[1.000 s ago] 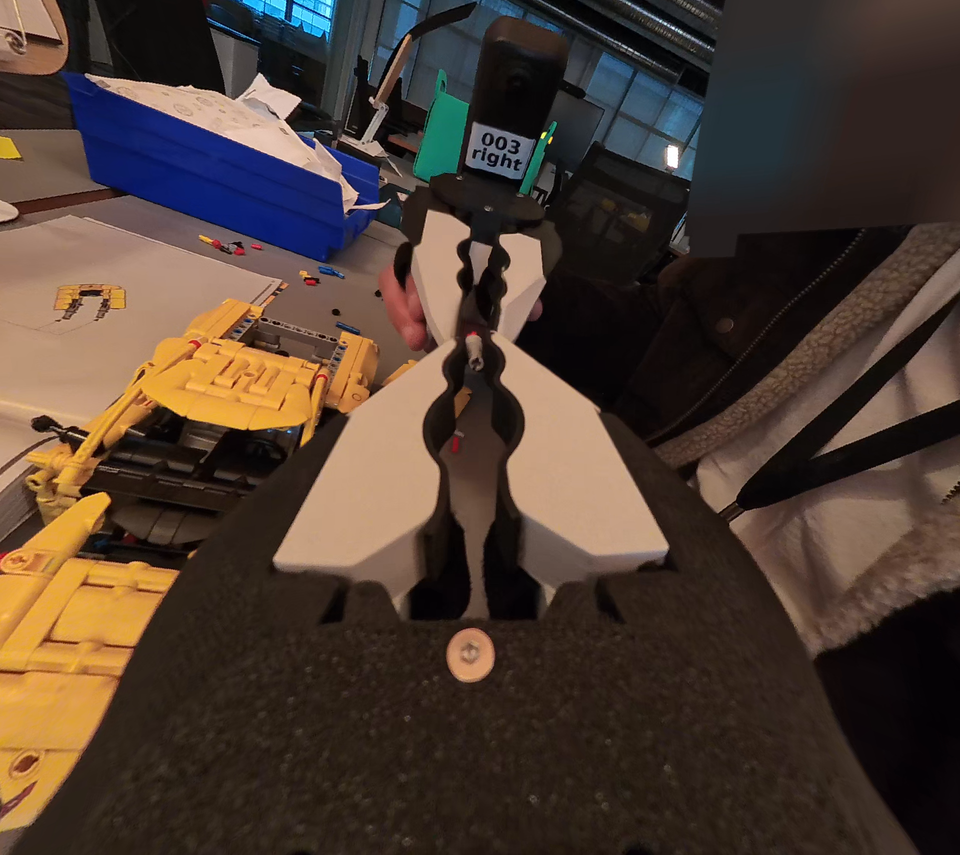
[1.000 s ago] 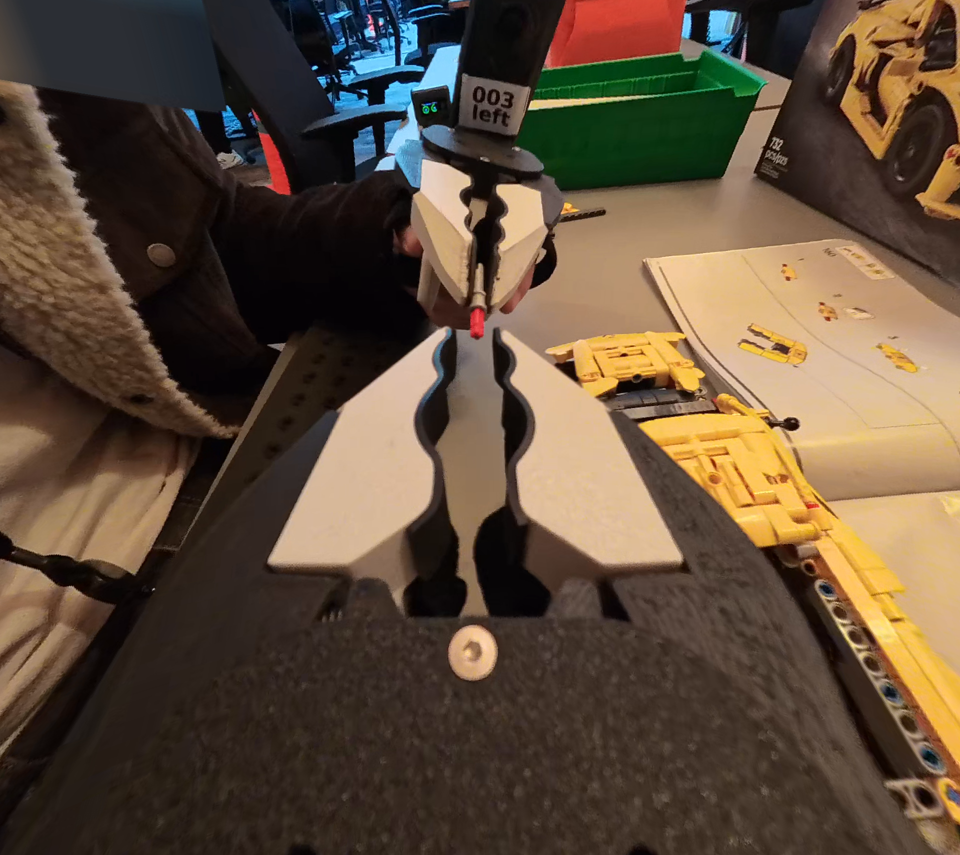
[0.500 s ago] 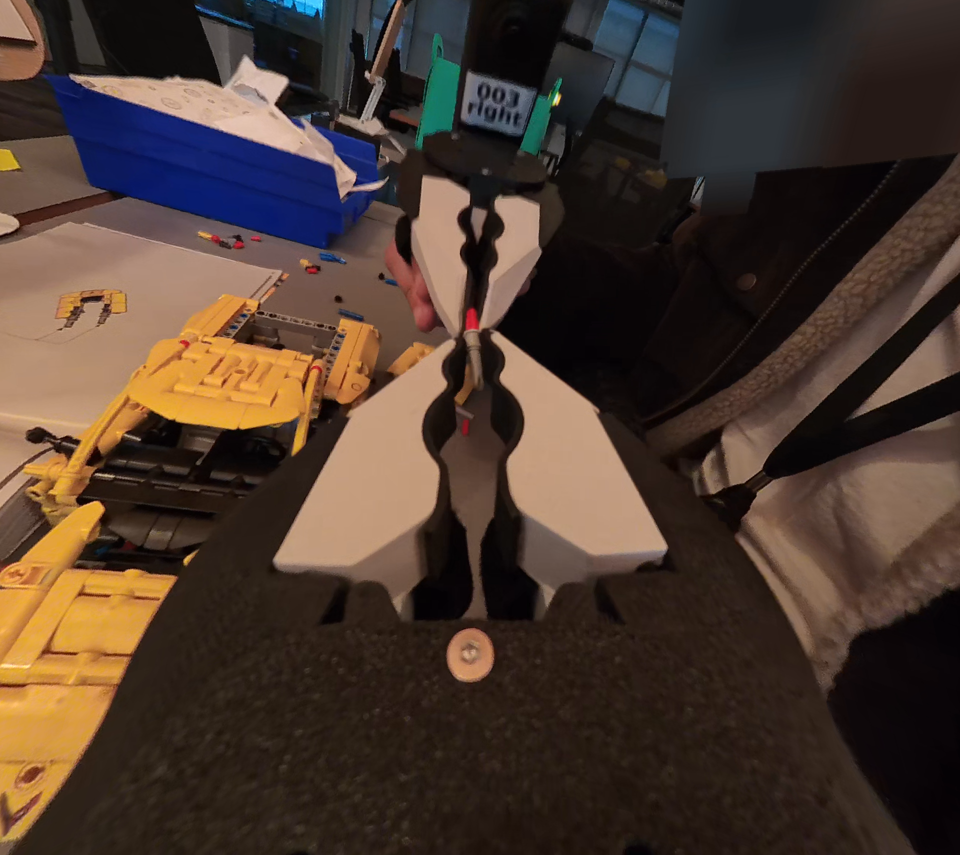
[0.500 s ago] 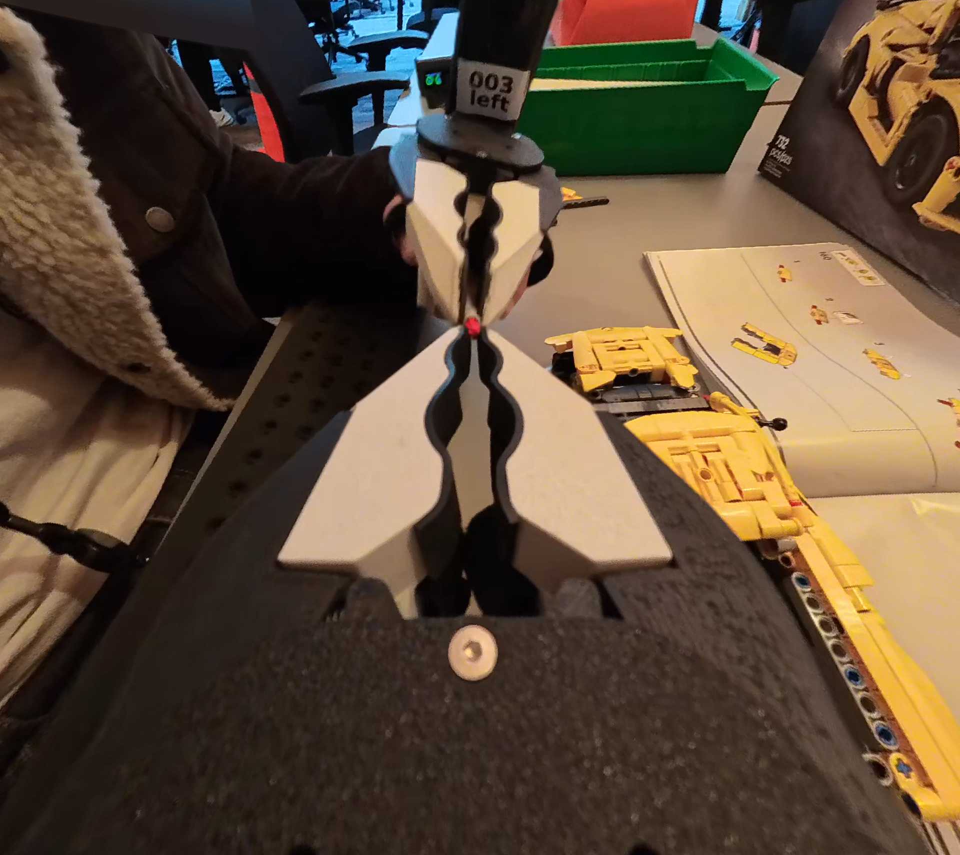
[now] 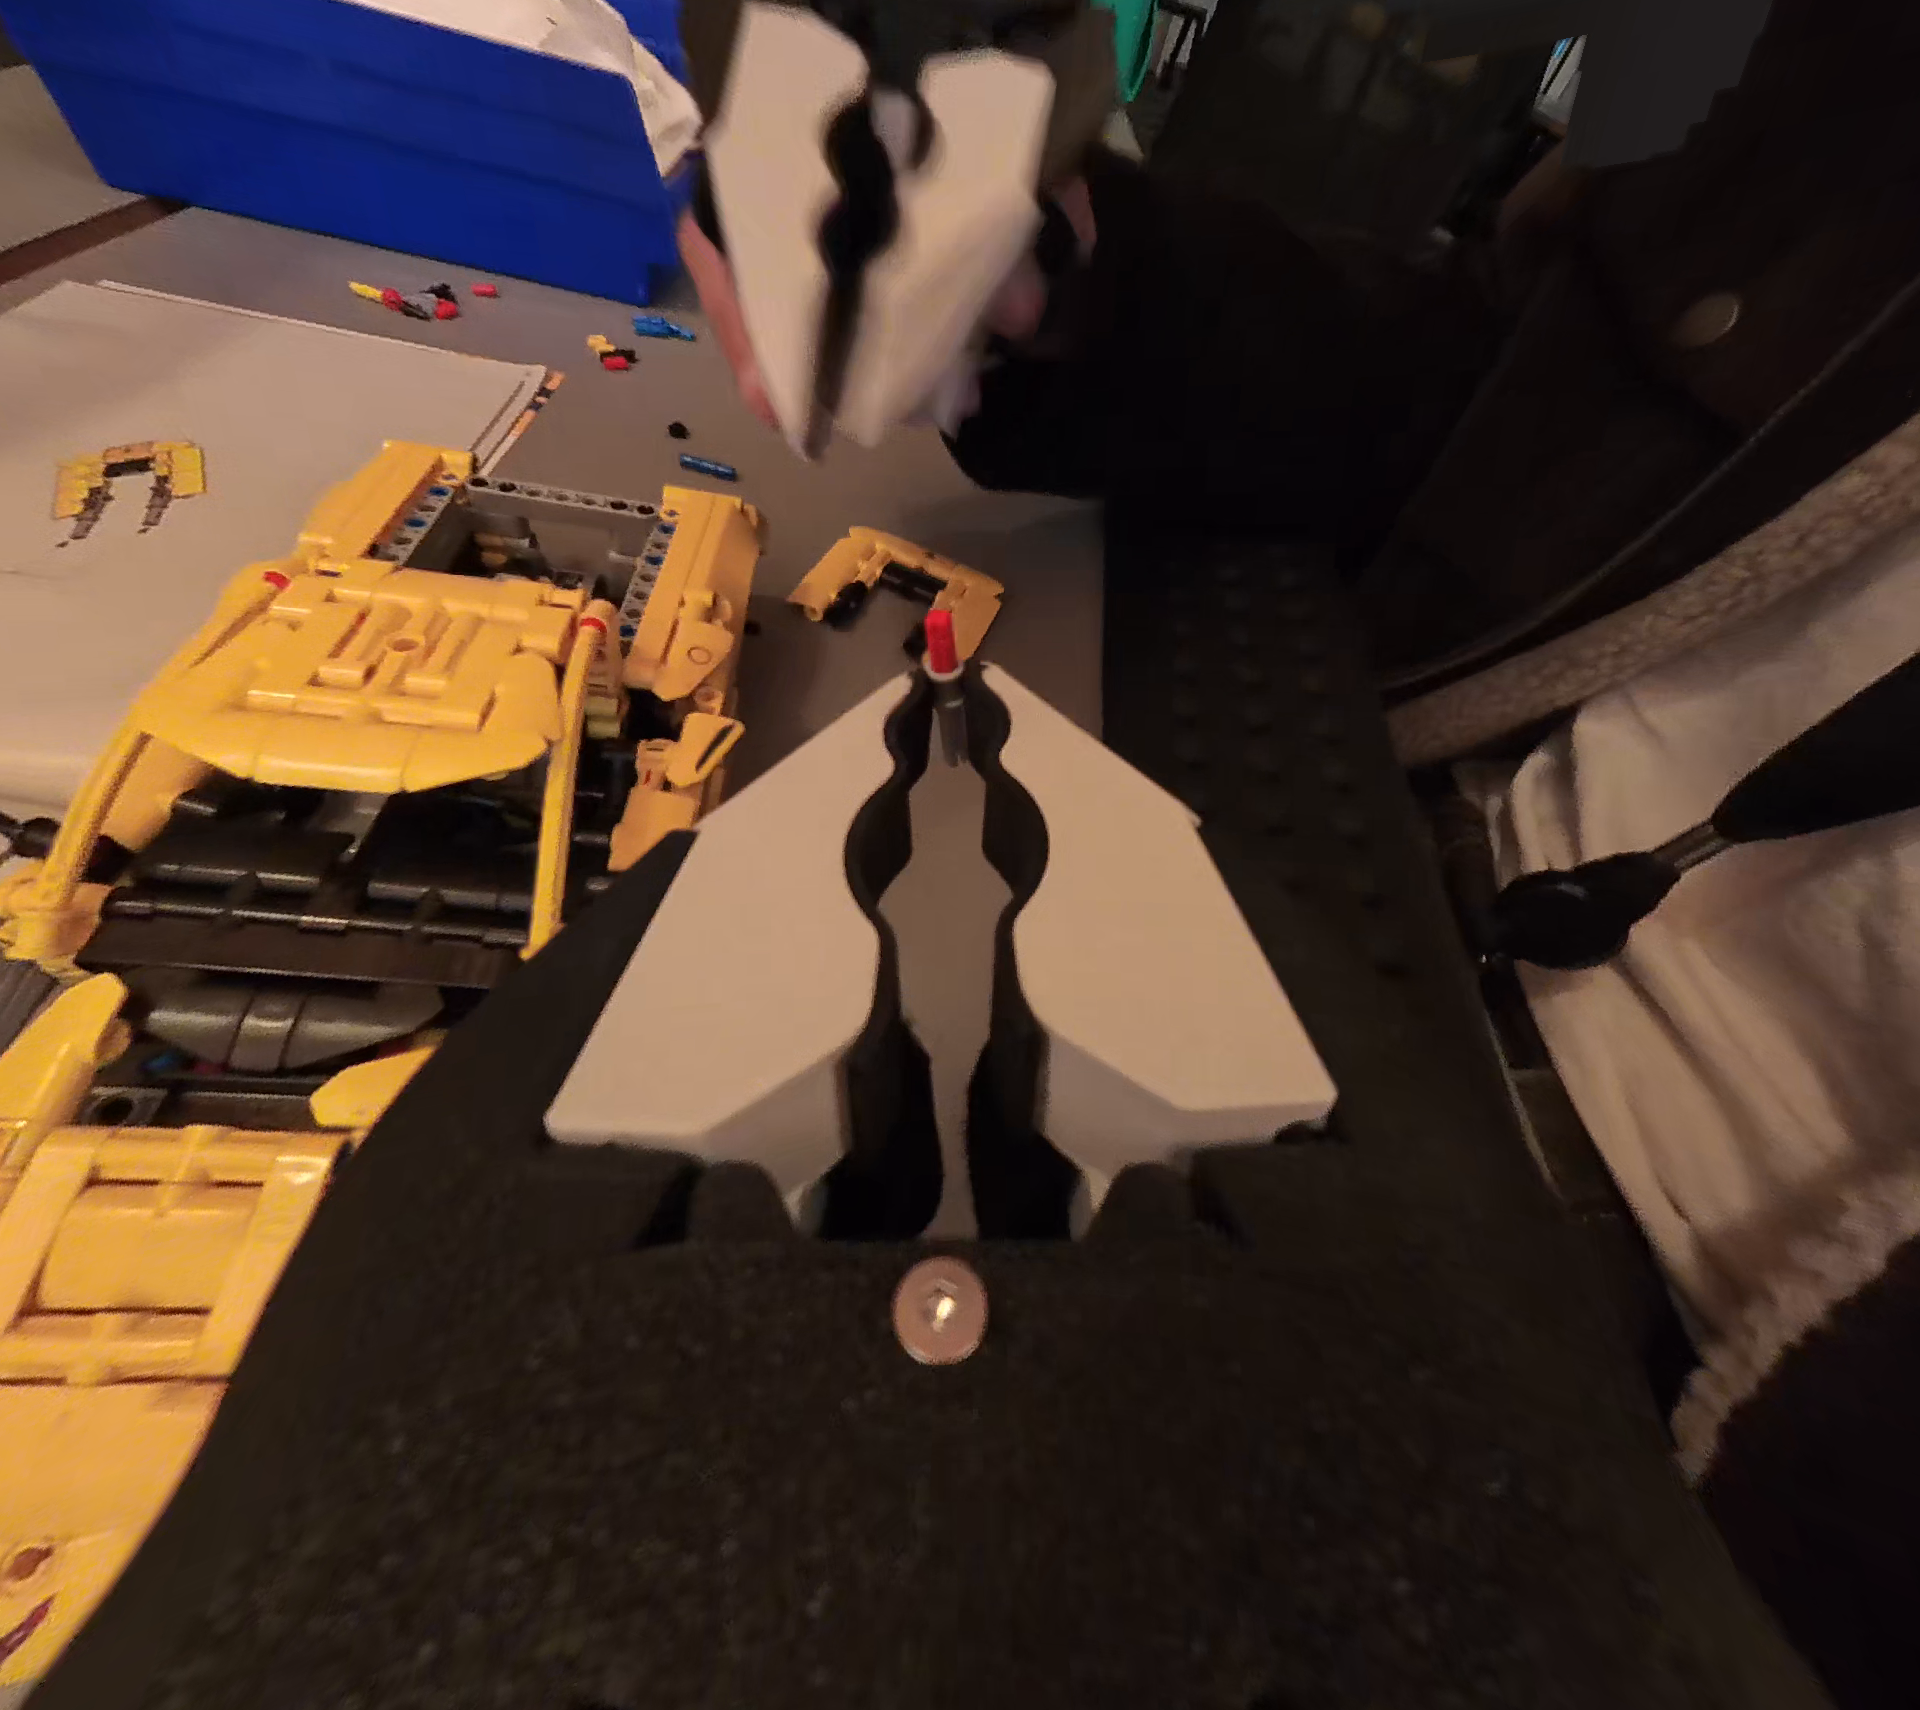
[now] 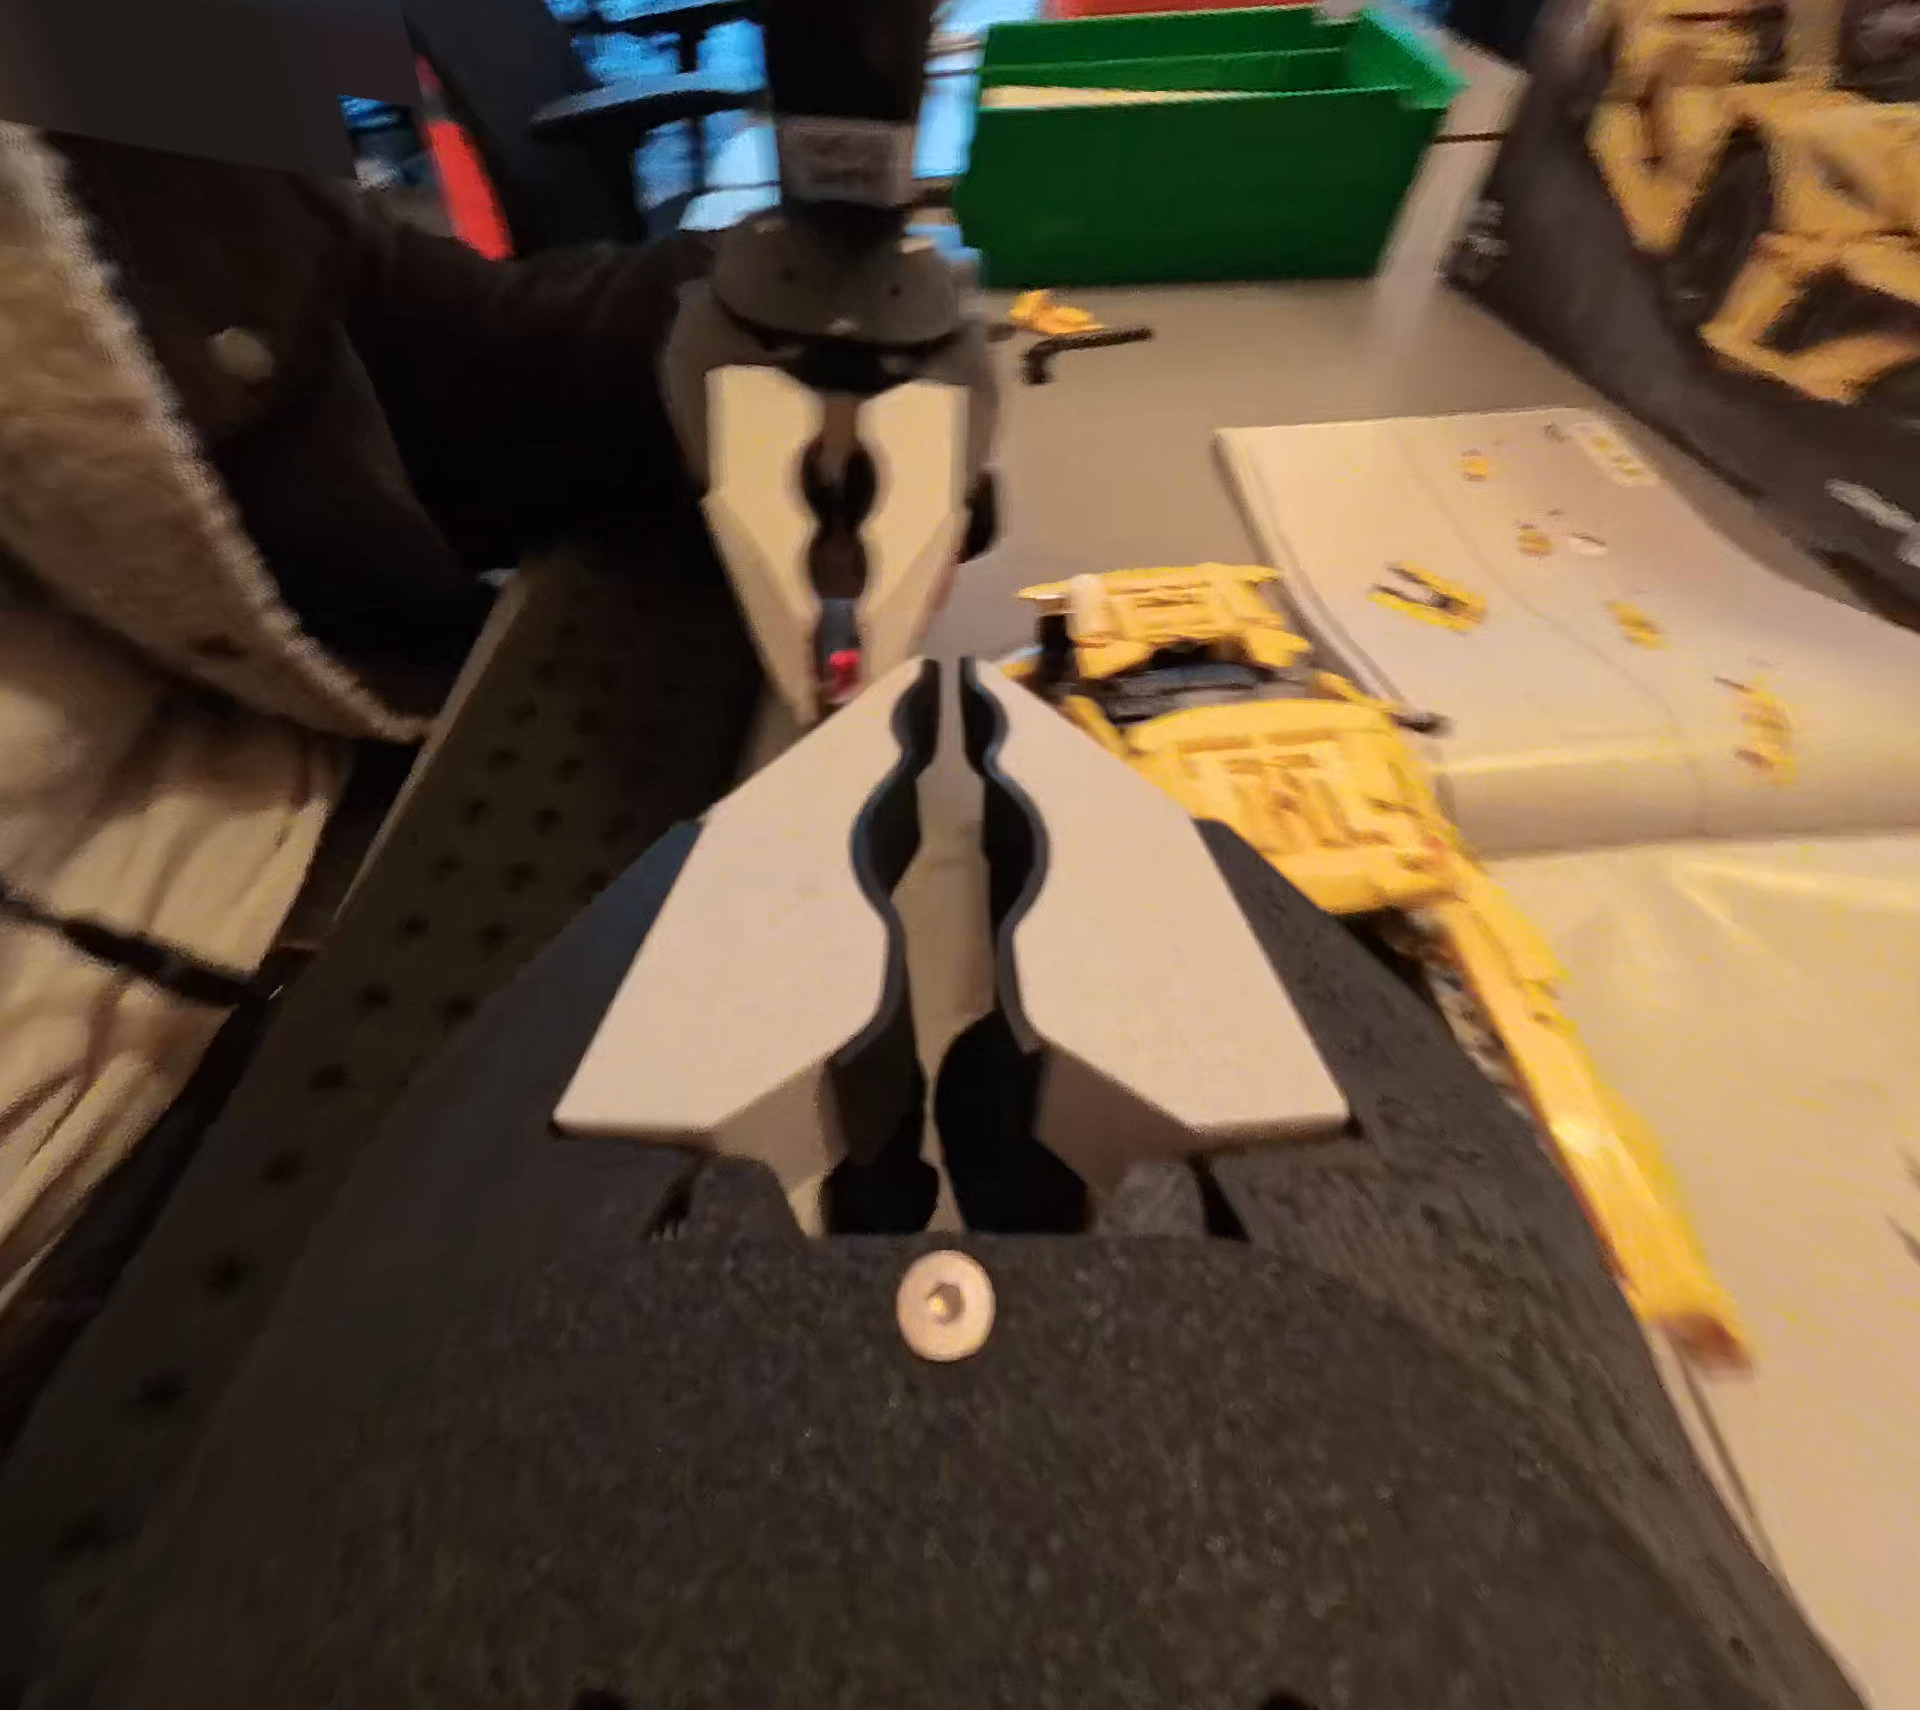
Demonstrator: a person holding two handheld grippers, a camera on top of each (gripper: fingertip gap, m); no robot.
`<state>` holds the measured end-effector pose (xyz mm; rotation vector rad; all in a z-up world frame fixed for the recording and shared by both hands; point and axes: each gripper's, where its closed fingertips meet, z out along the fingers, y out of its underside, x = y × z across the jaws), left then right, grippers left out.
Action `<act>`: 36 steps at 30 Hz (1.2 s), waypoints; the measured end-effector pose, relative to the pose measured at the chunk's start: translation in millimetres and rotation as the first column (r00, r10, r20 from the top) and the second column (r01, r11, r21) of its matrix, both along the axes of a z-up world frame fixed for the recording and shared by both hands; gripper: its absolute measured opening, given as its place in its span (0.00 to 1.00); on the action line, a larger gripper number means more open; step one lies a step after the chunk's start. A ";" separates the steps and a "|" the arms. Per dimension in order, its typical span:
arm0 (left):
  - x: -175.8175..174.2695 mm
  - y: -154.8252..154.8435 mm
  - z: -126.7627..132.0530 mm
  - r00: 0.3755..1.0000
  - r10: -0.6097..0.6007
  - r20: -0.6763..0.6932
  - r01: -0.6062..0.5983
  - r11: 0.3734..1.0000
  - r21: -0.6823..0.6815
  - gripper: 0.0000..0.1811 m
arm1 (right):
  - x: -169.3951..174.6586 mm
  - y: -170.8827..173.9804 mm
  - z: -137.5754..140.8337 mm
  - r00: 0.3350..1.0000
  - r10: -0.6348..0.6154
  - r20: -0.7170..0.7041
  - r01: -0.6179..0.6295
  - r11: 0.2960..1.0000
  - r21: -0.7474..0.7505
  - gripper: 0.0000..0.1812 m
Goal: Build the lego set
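The left hand-held gripper (image 5: 943, 692) is closed on a thin grey pin with a red tip (image 5: 940, 644), which sticks out just past its fingertips, above the grey table (image 5: 914, 507). The right hand-held gripper (image 6: 943, 673) holds nothing: its jaws stand a narrow slit apart, and in the left wrist view it hangs blurred, higher up and apart from the pin. Just beyond the pin lies a small yellow bracket piece (image 5: 902, 577) on the table, and left of it sits the half-built yellow car (image 5: 395, 704) (its roof panel up, its grey frame showing behind). An open instruction booklet (image 6: 1558, 611) lies beside the car, with loose small pieces (image 5: 436, 299) before a blue bin (image 5: 343, 133).
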<state>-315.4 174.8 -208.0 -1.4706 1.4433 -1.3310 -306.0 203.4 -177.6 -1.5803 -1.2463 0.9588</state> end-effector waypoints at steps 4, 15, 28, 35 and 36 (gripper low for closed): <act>-3.1 7.6 13.4 0.998 0.015 0.063 0.000 0.972 -0.233 0.03 | -20.9 -15.5 -13.3 0.994 0.048 0.097 -0.071 0.966 0.250 0.20; -11.3 2.0 17.1 0.988 -0.102 0.114 0.152 0.729 -0.667 0.03 | -42.2 -16.1 -21.1 0.984 -0.047 0.174 -0.041 0.883 0.467 0.23; -14.3 12.4 24.7 0.982 -0.060 0.178 0.175 0.637 -0.751 0.03 | -44.3 -6.2 -15.9 0.975 -0.111 0.190 -0.008 0.845 0.535 0.20; -13.8 17.4 21.3 0.986 -0.031 0.164 0.147 0.626 -0.766 0.03 | -43.2 -1.5 -20.2 0.957 -0.166 0.237 0.009 0.837 0.548 0.17; -13.9 18.5 21.7 0.986 -0.025 0.168 0.147 0.620 -0.771 0.03 | -43.2 -0.6 -20.2 0.955 -0.176 0.240 0.018 0.839 0.543 0.17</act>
